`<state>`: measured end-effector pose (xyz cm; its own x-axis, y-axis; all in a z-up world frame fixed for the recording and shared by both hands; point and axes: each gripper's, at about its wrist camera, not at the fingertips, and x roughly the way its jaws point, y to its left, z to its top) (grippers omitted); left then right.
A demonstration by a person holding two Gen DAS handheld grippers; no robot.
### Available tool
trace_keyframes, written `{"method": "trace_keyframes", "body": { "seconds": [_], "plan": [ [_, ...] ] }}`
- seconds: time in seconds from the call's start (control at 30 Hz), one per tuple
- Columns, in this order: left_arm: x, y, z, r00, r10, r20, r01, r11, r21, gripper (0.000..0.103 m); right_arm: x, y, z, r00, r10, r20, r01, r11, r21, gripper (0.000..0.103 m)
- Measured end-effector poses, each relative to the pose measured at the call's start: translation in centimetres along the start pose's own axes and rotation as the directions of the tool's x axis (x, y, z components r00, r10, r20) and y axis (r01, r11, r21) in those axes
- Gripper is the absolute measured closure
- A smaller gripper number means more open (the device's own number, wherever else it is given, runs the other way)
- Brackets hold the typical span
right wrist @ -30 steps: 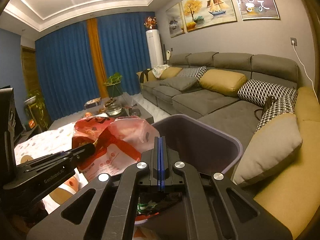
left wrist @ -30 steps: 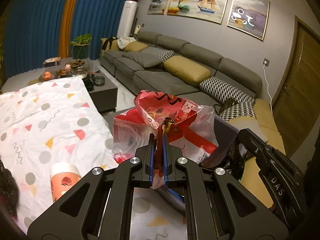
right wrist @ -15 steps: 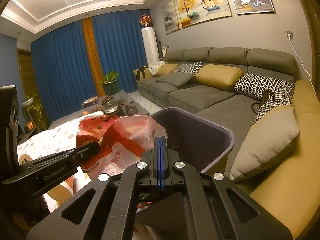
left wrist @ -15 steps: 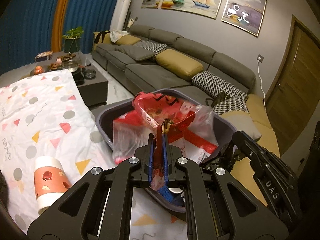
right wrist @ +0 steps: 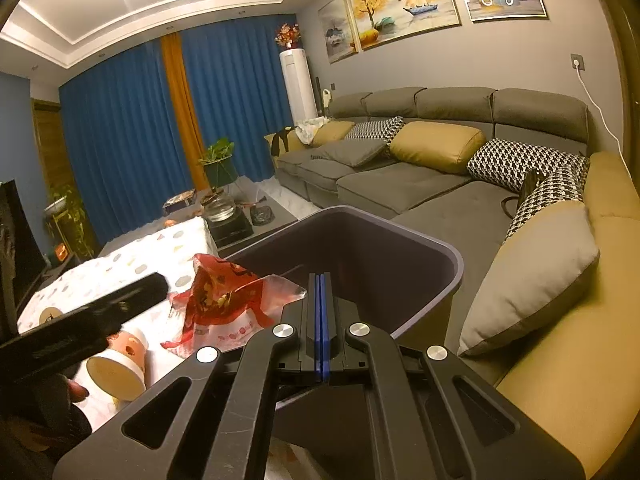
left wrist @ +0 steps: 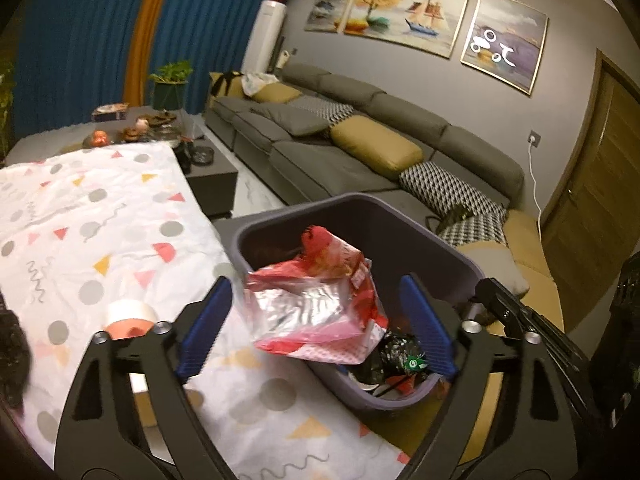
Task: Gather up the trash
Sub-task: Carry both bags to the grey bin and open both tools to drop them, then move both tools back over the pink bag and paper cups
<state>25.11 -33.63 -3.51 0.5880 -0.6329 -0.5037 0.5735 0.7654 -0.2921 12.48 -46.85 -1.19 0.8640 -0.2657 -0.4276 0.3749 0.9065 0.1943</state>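
A red-and-clear plastic bag (left wrist: 316, 312) hangs blurred over the near-left rim of the grey bin (left wrist: 360, 200), loose between the jaws. My left gripper (left wrist: 316, 284) is opening, and neither blue pad touches the bag. In the right wrist view the bag (right wrist: 224, 292) sits at the bin (right wrist: 400, 224) edge beside the left gripper's black finger (right wrist: 132, 294). My right gripper (right wrist: 320, 280) reaches over the bin's near rim. Its jaws are starting to open, but the pads still look together with nothing seen between them. A paper cup (left wrist: 128, 316) lies on its side on the table.
The table wears a white cloth with dots and triangles (left wrist: 100, 220). Dark wrappers (left wrist: 400, 356) lie in the bin. A grey sofa with yellow cushions (right wrist: 440, 148) runs behind and to the right. A low coffee table (left wrist: 208, 172) stands beyond the cloth. Something black (left wrist: 12, 344) sits at the left edge.
The left jaws have sprung wide and let go of the bag, which has dropped toward the bin. The right gripper's pads look as before.
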Motion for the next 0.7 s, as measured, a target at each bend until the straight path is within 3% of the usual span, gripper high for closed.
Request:
{"method": "trace_keyframes", "body": {
  "seconds": [0.07, 0.2, 0.4, 0.53, 0.7],
  "plan": [
    [-0.8, 0.2, 0.0, 1.000, 0.003, 0.013, -0.003, 1.000, -0.005, 0.014, -0.3, 0.0, 0.0, 1.000, -0.003, 0.016, 0.003, 1.000, 0.003, 0.056],
    [-3.1, 0.6, -0.4, 0.998, 0.031, 0.050, -0.031, 1.000, 0.002, 0.011, -1.1, 0.4, 0.0, 0.999, -0.010, 0.043, 0.011, 1.000, -0.021, 0.052],
    [-7.3, 1.7, -1.4, 0.987, 0.114, 0.116, -0.114, 0.993, -0.002, 0.006, -2.9, 1.5, -0.6, 0.997, -0.002, 0.072, 0.006, 0.999, -0.049, 0.036],
    [-10.3, 3.8, -2.6, 0.974, 0.186, 0.131, -0.182, 0.982, -0.038, 0.006, -4.4, 2.9, -1.4, 0.996, 0.007, 0.087, 0.001, 0.996, -0.089, 0.028],
    [-14.2, 7.2, -4.5, 0.943, 0.304, 0.133, -0.294, 0.952, -0.091, 0.006, -6.0, 4.7, -2.3, 0.995, 0.040, 0.096, -0.029, 0.993, -0.113, 0.021]
  ]
}}
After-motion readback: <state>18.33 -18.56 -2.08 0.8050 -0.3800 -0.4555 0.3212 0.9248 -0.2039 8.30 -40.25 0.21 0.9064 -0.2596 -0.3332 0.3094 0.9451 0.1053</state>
